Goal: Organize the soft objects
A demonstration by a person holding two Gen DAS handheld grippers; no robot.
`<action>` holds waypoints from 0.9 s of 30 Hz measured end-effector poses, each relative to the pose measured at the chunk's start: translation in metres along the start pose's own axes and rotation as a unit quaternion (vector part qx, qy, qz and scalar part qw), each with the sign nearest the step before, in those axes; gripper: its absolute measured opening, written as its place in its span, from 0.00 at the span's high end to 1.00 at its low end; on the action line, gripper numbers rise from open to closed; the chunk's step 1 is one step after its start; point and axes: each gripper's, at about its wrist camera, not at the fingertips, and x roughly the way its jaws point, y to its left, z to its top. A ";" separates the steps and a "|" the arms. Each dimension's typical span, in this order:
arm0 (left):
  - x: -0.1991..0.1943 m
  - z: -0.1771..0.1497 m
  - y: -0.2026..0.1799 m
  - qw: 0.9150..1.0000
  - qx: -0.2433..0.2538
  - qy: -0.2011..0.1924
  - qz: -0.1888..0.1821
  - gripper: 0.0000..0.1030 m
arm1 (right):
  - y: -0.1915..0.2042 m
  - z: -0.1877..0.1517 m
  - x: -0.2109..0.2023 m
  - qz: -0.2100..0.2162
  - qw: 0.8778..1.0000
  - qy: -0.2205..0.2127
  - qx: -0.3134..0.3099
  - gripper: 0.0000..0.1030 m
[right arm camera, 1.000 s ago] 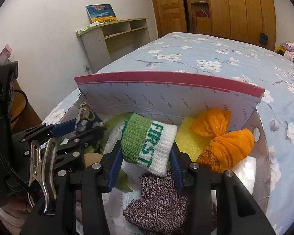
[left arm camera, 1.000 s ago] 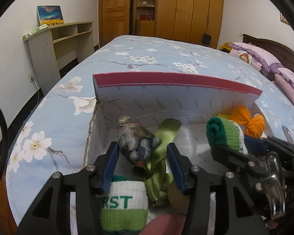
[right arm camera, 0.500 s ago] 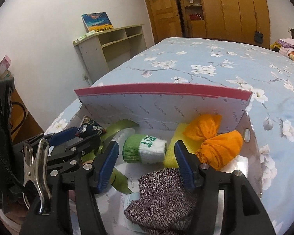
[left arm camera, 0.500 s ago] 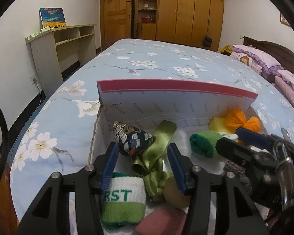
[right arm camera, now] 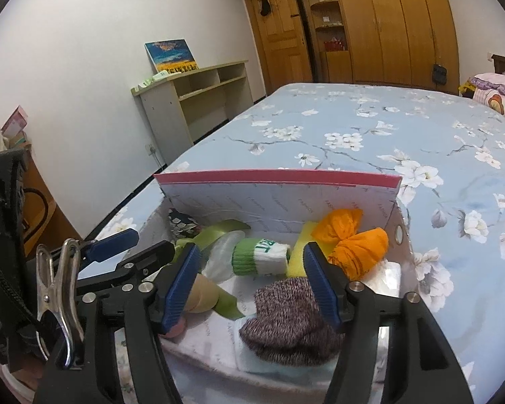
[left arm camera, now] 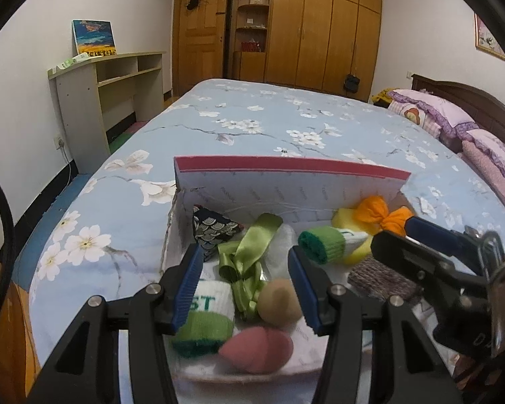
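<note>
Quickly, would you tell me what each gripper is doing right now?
Left gripper: open, holding nothing, above the box.
Right gripper: jaws opening, nothing between them; rolled sock lies in the box.

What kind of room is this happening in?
A bedroom, most likely: a wide bed with a blue flowered cover, purple pillows against a dark headboard, and tall wooden wardrobes along the far wall.
</note>
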 end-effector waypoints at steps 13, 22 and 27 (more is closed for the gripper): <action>-0.042 -0.021 -0.008 1.000 -0.007 -0.008 -0.006 0.43 | 0.008 -0.022 -0.048 -0.011 1.000 -0.020 0.002 0.35; -0.064 -0.039 -0.014 1.000 -0.011 -0.004 -0.014 0.43 | 0.008 -0.043 -0.071 -0.025 0.999 -0.023 0.006 0.35; -0.070 -0.050 -0.017 1.000 -0.009 0.001 -0.015 0.43 | 0.009 -0.056 -0.081 -0.044 0.999 -0.024 -0.003 0.35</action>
